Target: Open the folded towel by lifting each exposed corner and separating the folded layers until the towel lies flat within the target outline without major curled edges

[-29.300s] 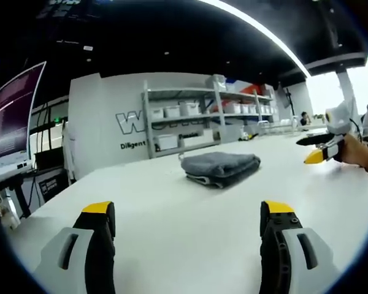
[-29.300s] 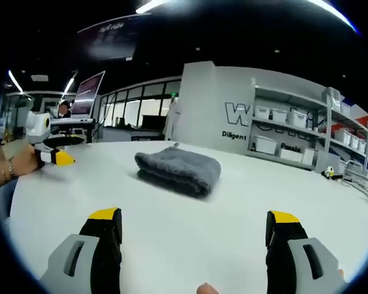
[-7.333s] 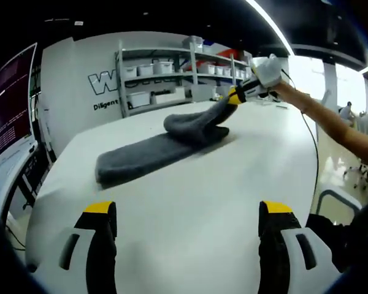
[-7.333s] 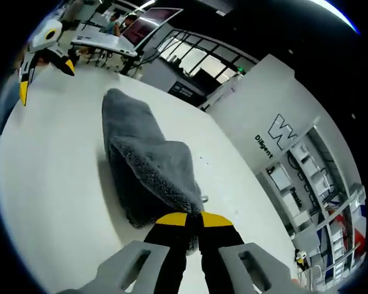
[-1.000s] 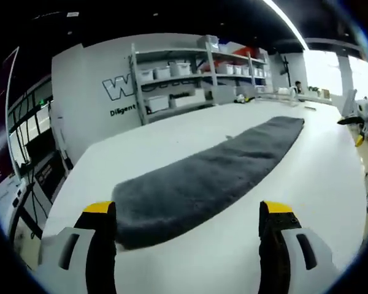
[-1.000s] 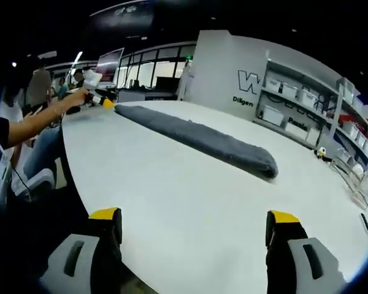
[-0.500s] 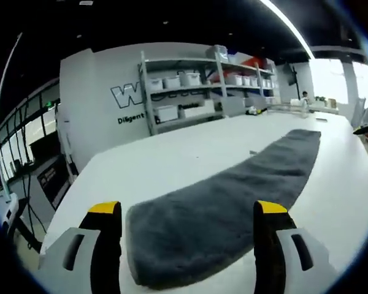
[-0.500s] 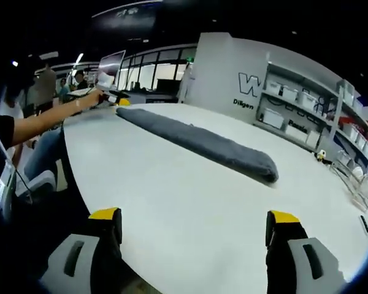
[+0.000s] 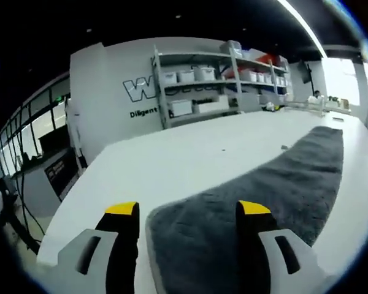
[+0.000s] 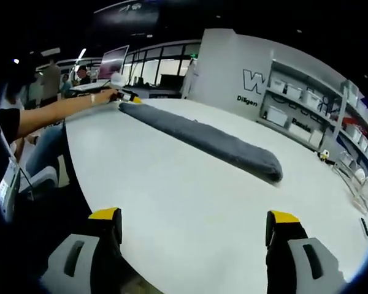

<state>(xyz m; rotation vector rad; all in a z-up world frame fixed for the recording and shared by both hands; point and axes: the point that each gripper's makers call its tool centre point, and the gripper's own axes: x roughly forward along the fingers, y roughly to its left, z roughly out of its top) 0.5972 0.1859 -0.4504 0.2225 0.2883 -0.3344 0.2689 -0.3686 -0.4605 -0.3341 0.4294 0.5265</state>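
Observation:
A dark grey towel point(image 9: 251, 190) lies on the white table point(image 9: 172, 153) as one long folded strip. Its near end sits between the jaws of my left gripper point(image 9: 189, 211), which is open, with the yellow-tipped jaws standing on either side of the cloth. In the right gripper view the same towel point(image 10: 202, 141) runs from far left to middle right. There the left gripper point(image 10: 127, 96) is at the strip's far end, held by a person's hand. My right gripper point(image 10: 193, 215) is open over bare table point(image 10: 172, 196), well short of the towel, with nothing between its jaws.
Metal shelves with white bins point(image 9: 202, 76) stand behind the table against a lettered wall. The person's arm point(image 10: 49, 113) reaches in from the left of the right gripper view. The table's near edge point(image 10: 80, 184) curves close to the right gripper. A screen point(image 10: 113, 61) stands far back.
The left gripper has moved in on the towel's near end, which now lies between its jaws, and the jaws stand closer together. The right gripper has hardly moved.

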